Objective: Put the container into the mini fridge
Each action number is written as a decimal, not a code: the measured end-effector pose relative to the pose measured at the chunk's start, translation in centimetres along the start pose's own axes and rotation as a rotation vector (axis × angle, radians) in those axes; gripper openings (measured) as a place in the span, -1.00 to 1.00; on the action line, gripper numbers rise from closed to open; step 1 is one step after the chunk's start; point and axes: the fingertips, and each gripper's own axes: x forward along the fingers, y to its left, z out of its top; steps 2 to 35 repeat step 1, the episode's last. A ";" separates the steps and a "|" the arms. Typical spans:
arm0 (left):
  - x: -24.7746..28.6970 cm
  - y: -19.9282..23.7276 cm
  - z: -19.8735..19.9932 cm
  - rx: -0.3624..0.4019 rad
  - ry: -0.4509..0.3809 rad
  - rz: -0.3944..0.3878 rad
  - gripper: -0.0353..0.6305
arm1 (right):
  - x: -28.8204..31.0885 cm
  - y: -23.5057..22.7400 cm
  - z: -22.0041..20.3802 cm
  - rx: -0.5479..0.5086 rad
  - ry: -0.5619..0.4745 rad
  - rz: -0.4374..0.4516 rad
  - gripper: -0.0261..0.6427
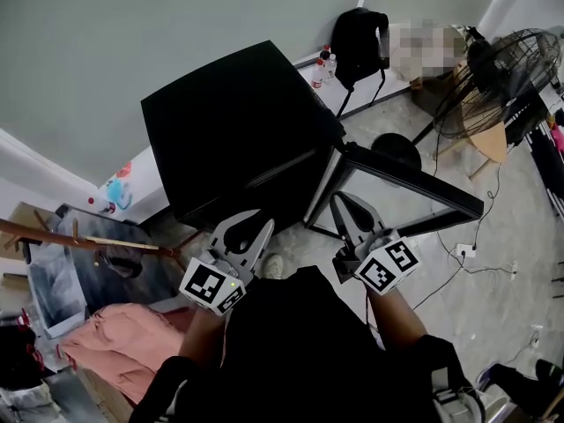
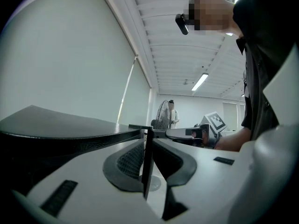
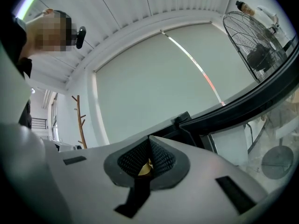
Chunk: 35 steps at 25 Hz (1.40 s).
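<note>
The black mini fridge [image 1: 233,122] stands on the floor below me, its door [image 1: 414,183] swung open to the right. No container shows in any view. My left gripper [image 1: 263,221] hangs in front of the fridge's open front. In the left gripper view its jaws [image 2: 148,134] stand a narrow gap apart, a thin dark edge shows in the gap, and nothing is gripped. My right gripper [image 1: 342,199] is beside the door's hinge end, shut, with nothing held [image 3: 149,141]. It also shows in the left gripper view as the right gripper [image 2: 205,132].
A standing fan [image 1: 502,82] and a black backpack [image 1: 359,42] are behind the fridge, with bottles [image 1: 323,67] beside the backpack. Cables [image 1: 467,254] trail over the floor at right. Pink cloth [image 1: 123,337] lies at lower left. A wooden coat rack [image 3: 79,120] stands farther off.
</note>
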 end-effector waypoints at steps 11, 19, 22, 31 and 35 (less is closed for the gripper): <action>0.0 0.0 -0.1 0.001 0.000 0.000 -0.69 | 0.0 0.0 -0.1 -0.005 0.001 0.001 -0.82; 0.0 0.0 -0.1 0.001 0.000 0.000 -0.69 | 0.0 0.0 -0.1 -0.005 0.001 0.001 -0.82; 0.0 0.0 -0.1 0.001 0.000 0.000 -0.69 | 0.0 0.0 -0.1 -0.005 0.001 0.001 -0.82; 0.0 0.0 -0.1 0.001 0.000 0.000 -0.69 | 0.0 0.0 -0.1 -0.005 0.001 0.001 -0.82; 0.0 0.0 -0.1 0.001 0.000 0.000 -0.69 | 0.0 0.0 -0.1 -0.005 0.001 0.001 -0.82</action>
